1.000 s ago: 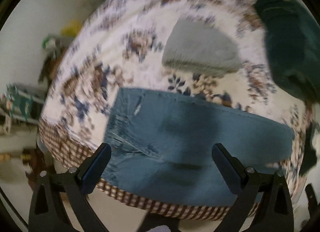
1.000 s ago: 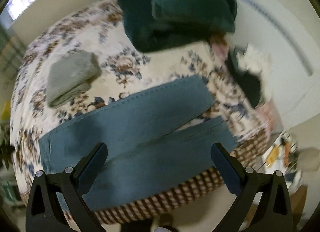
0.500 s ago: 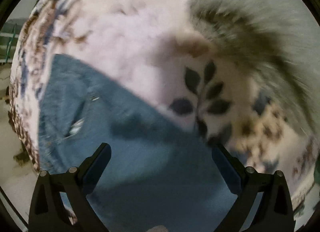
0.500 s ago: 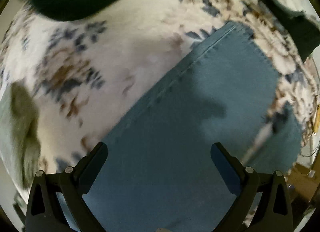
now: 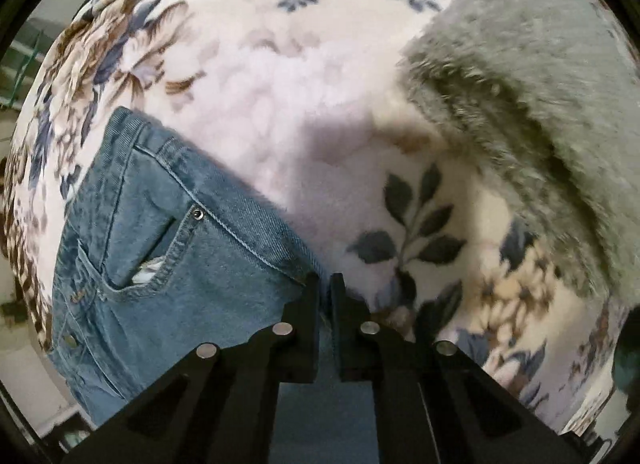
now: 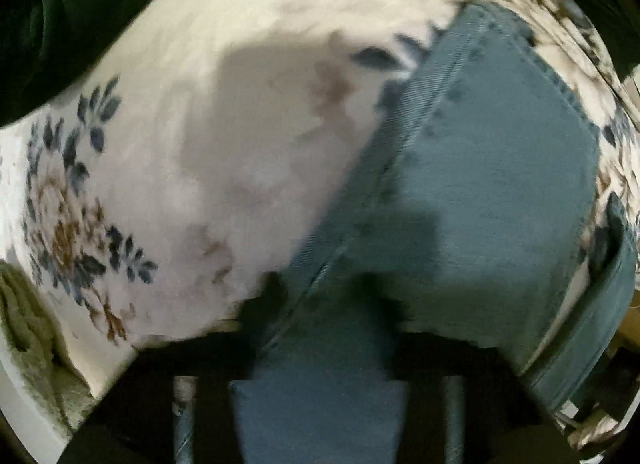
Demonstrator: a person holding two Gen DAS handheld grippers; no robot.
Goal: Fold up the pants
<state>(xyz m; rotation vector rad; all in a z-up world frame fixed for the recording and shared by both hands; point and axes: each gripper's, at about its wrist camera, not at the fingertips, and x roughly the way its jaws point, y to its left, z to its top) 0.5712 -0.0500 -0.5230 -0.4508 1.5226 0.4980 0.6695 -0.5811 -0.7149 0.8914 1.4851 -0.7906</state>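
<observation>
Jeans (image 5: pixel 168 264) flat on floral blanket (image 5: pixel 280 112), filling lower left of left view, pocket and rivet showing; in right view (image 6: pixel 480 184) running from bottom centre to upper right. Left gripper (image 5: pixel 325 284) at bottom centre, clenched on the jeans' upper edge. Right gripper (image 6: pixel 328 296) blurred at bottom over the seam; jaw state impossible to tell. Grey fleece (image 5: pixel 540 84) upper right. Dark green fabric (image 6: pixel 60 4) upper left.

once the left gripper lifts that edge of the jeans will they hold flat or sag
Probably sag: the jeans lie limp and flat on the fleecy bedspread, with no stiffness showing. The left gripper pinches only one spot on the side seam, so the waistband end would likely droop. The denim looks thick, so fairly heavy, unlikely to slip.
</observation>
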